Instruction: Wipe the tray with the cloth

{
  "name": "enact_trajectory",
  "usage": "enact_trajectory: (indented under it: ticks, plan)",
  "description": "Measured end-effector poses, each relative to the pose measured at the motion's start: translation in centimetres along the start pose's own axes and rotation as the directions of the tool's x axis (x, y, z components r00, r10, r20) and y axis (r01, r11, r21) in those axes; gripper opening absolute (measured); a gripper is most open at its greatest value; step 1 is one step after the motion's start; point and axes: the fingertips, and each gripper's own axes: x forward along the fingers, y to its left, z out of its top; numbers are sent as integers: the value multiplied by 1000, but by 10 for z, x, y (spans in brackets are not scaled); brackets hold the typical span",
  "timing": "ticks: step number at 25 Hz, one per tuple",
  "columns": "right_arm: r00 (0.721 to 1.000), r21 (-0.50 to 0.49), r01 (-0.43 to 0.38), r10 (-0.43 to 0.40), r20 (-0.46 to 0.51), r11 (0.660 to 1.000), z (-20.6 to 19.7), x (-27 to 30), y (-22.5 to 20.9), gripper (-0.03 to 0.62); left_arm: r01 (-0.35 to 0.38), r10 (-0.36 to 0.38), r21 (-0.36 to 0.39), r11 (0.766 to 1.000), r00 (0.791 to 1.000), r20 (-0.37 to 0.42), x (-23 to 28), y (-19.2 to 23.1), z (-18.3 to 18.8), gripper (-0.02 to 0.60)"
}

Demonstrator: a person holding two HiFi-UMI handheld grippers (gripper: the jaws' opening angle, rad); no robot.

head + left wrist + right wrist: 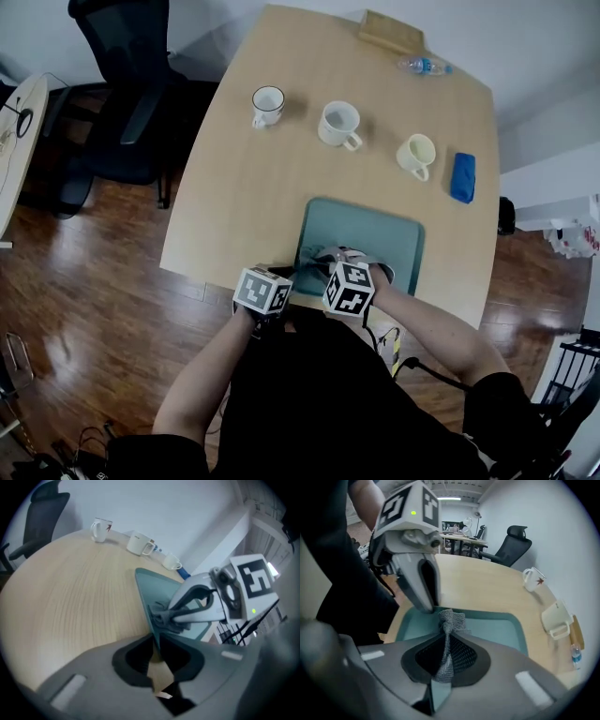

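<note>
A teal tray (375, 234) lies at the near edge of the wooden table (244, 197). My left gripper (292, 272) is shut on the tray's near left rim; in the left gripper view the teal edge (152, 620) runs straight between the closed jaws (154, 641). My right gripper (339, 262) sits just beside it over the tray's near left corner, shut on a grey mesh cloth (451, 620). The cloth (328, 255) bunches out past the jaws (445, 641) and hangs onto the tray floor (492, 627). The left gripper's fingers (423, 588) stand close to the cloth.
Three mugs (267, 104), (338, 124), (416, 154) stand in a row beyond the tray. A blue pad (462, 176) lies at the right, with a water bottle (424, 66) and a wooden block (390, 31) at the far edge. An office chair (122, 94) stands left of the table.
</note>
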Motion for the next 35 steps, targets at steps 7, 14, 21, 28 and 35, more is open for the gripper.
enact_trajectory:
  ticks: [7,14,21,28,35]
  plan:
    - [995,-5,-84,84,46,996,0,-2,56,28,-19,19,-7,1000,1000,4,4,0,0,49]
    - [993,-97,-106,111,51,990,4,-7,64,26,-41,41,2,999,999,10,0,1,0,48]
    - [998,-92,65,-64,16,994,-30,-6,-37,28,-91,91,34,995,996,-2,2,10,-3,48]
    - [984,11,178,-178,9,984,-51,-14,-144,26,-106,106,33,994,994,-18,0,17,-4,48]
    - [992,-5,89,-88,87,996,-38,-13,-64,26,-105,105,17,994,994,-26,1,15,-9,46]
